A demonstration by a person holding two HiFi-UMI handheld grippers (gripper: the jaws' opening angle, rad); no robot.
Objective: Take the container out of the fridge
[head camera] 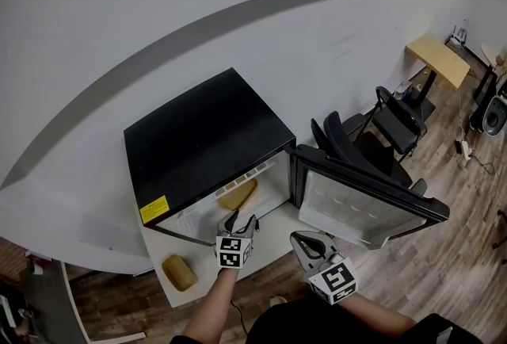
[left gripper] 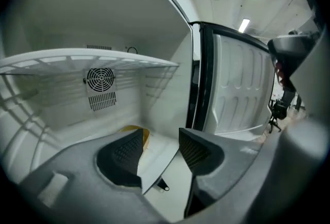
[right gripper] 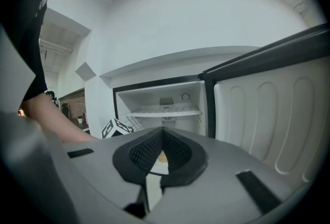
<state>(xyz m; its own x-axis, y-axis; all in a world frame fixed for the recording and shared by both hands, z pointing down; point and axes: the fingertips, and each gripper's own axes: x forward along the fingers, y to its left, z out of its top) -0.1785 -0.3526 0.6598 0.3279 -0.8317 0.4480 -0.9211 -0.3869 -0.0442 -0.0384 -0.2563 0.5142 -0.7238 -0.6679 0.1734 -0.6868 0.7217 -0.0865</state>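
Note:
A black mini fridge [head camera: 202, 136] stands on a white table [head camera: 269, 243] with its door [head camera: 360, 204] swung open to the right. A yellow container [head camera: 238, 194] lies on the fridge floor, under the wire shelf [left gripper: 93, 60]. My left gripper [head camera: 238, 218] is at the fridge mouth, just in front of the container. Its jaws are open with nothing between them, and in the left gripper view [left gripper: 161, 148] the container [left gripper: 140, 134] shows partly behind the left jaw. My right gripper [head camera: 306, 240] is shut and empty, held back from the fridge, right of the left one.
A second yellow object [head camera: 179, 272] lies on the table's front left part. Black chairs [head camera: 380, 132] stand behind the open door, and a wooden desk [head camera: 438, 59] is at the far right. The left gripper's marker cube [right gripper: 117, 127] shows in the right gripper view.

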